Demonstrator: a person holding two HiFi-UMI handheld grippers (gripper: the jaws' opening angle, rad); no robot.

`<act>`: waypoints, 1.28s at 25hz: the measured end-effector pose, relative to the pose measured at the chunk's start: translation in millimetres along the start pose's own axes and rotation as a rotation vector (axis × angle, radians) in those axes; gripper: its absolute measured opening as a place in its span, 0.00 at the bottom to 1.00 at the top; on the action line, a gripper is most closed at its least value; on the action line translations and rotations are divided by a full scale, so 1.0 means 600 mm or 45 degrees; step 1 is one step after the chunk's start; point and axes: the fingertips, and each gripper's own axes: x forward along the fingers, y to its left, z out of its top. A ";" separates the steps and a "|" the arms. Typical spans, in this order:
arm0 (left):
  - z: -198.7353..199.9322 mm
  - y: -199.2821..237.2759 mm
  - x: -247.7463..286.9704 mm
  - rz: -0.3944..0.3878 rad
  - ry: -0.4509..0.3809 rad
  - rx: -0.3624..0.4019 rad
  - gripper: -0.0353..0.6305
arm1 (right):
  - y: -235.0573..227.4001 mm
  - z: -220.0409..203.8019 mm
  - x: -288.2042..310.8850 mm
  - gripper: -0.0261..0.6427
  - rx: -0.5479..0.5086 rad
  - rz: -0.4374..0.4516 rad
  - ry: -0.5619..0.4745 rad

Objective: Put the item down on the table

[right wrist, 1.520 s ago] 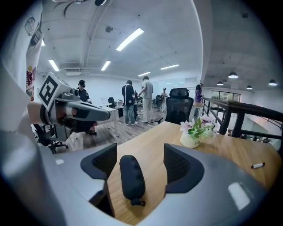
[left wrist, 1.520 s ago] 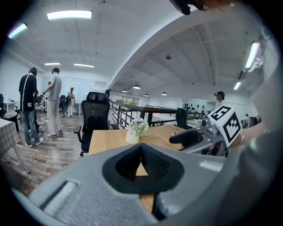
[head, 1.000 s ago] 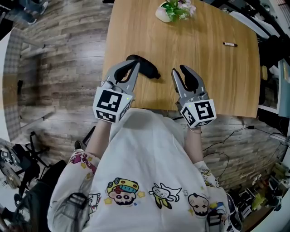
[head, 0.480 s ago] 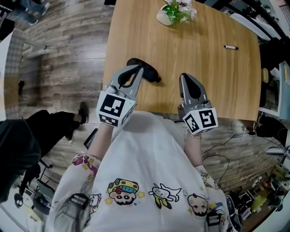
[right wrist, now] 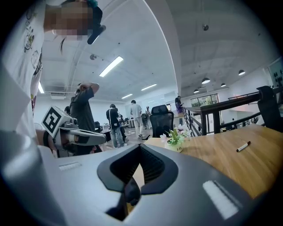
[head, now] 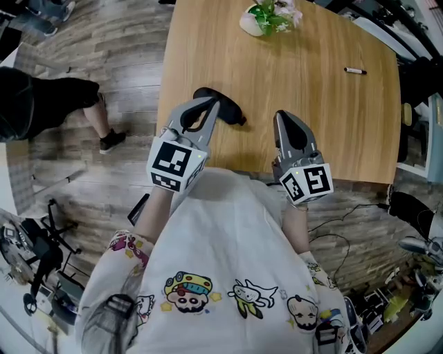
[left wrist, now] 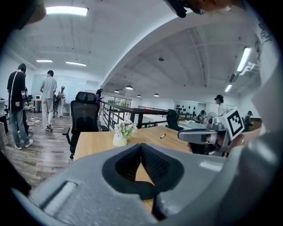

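Note:
A black, soft-looking item point(head: 232, 110) lies on the wooden table point(head: 325, 124) near its front left corner. My left gripper point(head: 216, 104) is over it with its tips together. The item runs out on both sides of the tips, and I cannot tell whether they touch it. In the left gripper view the left gripper point(left wrist: 141, 145) is shut, with only table showing through the gap behind the tips. My right gripper point(head: 279, 115) is a little to the right over bare wood, shut and empty. The right gripper view shows the right gripper point(right wrist: 140, 146) with its tips touching.
A white pot with a small plant point(head: 266, 17) stands at the table's far edge, and a marker pen point(head: 354, 70) lies to the far right. A person point(head: 41, 104) walks on the floor to the left of the table. A black office chair point(left wrist: 84, 119) stands beyond the table.
The right gripper's jaws stood apart a second ago and are now together, with nothing between them. The left gripper has stayed put. A person in dark clothes has walked in at left.

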 end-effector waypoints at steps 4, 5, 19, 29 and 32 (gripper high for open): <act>-0.001 0.005 0.002 0.008 0.003 0.000 0.05 | -0.007 -0.001 0.002 0.05 -0.004 -0.003 0.003; -0.002 0.006 0.001 0.009 0.004 0.000 0.05 | -0.007 -0.001 0.002 0.05 -0.004 -0.004 0.003; 0.001 0.016 -0.003 0.016 -0.002 -0.010 0.05 | -0.004 -0.001 0.011 0.05 -0.011 -0.008 0.019; -0.004 0.019 -0.002 0.006 0.003 -0.012 0.05 | 0.002 -0.013 0.013 0.05 -0.018 -0.005 0.049; -0.005 0.019 -0.002 0.006 0.004 -0.011 0.05 | 0.003 -0.014 0.013 0.05 -0.016 -0.006 0.051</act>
